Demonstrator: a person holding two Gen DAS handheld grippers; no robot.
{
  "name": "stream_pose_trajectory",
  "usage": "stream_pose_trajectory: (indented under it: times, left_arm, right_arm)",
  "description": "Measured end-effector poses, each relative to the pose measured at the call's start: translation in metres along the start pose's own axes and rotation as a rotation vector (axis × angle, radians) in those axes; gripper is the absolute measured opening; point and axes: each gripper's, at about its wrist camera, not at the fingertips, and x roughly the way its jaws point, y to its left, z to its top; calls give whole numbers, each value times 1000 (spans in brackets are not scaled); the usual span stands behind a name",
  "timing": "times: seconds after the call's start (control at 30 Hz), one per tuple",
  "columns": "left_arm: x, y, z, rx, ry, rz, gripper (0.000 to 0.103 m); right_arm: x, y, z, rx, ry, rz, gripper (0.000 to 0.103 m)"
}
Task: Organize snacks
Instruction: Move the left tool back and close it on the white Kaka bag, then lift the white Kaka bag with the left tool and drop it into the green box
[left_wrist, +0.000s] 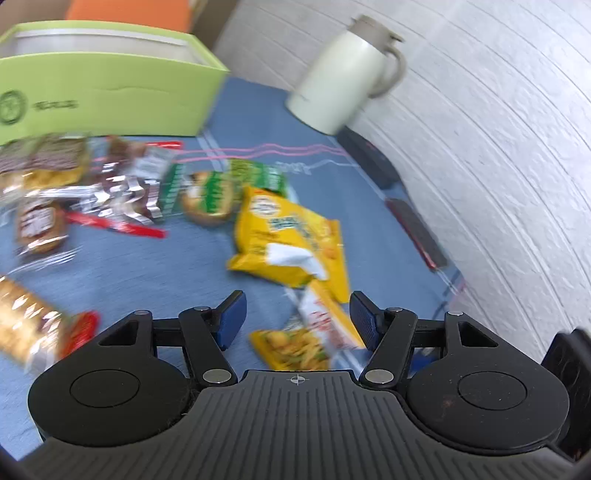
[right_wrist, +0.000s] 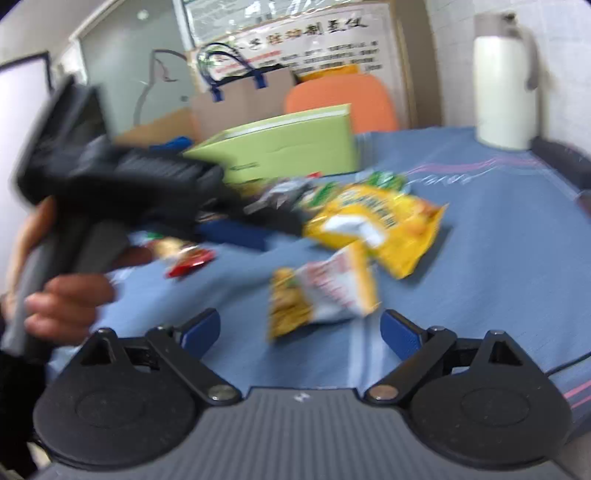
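Observation:
Several snack packets lie scattered on a blue tablecloth. A large yellow bag (left_wrist: 291, 236) (right_wrist: 384, 225) lies mid-table. A smaller yellow-and-white packet (left_wrist: 314, 332) (right_wrist: 321, 295) lies just in front of both grippers. Green packets (left_wrist: 236, 188), brown and silver packets (left_wrist: 122, 181) and a gold packet (left_wrist: 33, 325) lie to the left. An open green box (left_wrist: 107, 92) (right_wrist: 291, 147) stands behind them. My left gripper (left_wrist: 295, 317) is open, low over the small packet; it also shows in the right wrist view (right_wrist: 236, 225). My right gripper (right_wrist: 299, 328) is open and empty.
A white thermos jug (left_wrist: 347, 77) (right_wrist: 506, 85) stands at the far corner by the white wall. Dark flat devices (left_wrist: 413, 229) lie along the table's wall edge. An orange chair (right_wrist: 343, 99) and a paper bag (right_wrist: 240, 96) stand behind the table.

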Motion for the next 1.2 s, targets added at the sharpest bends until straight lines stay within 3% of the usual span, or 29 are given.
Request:
stream_pose_trajectory:
  times: [0.17,0.27,0.4,0.47,0.63,0.77,0.87,0.93,1.03,1.2]
  left_arm:
    - [20,-9,10,38,87,-30,41]
    - [31,-7,4,48,134,-5,28]
    - [16,4,-5,40,80,56,24]
    - [5,14,-11,12,68,92,17]
    - [-20,42,-23,-120,11,99,18]
    - [-22,46,-21,-150,-6,95,22]
    - [-22,42,-20,-136,-7,88,39]
    - [-21,37,-19,-117,-14,99,61]
    - [-27,31,-19,-71,-43,148,60]
    - [-35,26,-17,-25,-73,118,54]
  right_arm:
    - [25,7,5,-79,37,4,93]
    - [34,15,11,-160,30,-7,94]
    - [50,23,23,-195,22,25,94]
    - [59,30,27,-214,21,50,94]
    - [85,42,32,-209,46,71,94]
    - [86,42,25,-175,8,52,94]
    - [79,36,19,-133,-21,74,94]
    - [77,32,19,-141,-13,98,94]
    - [68,30,25,-111,0,62,93]
    - [62,39,20,-197,-31,3,93]
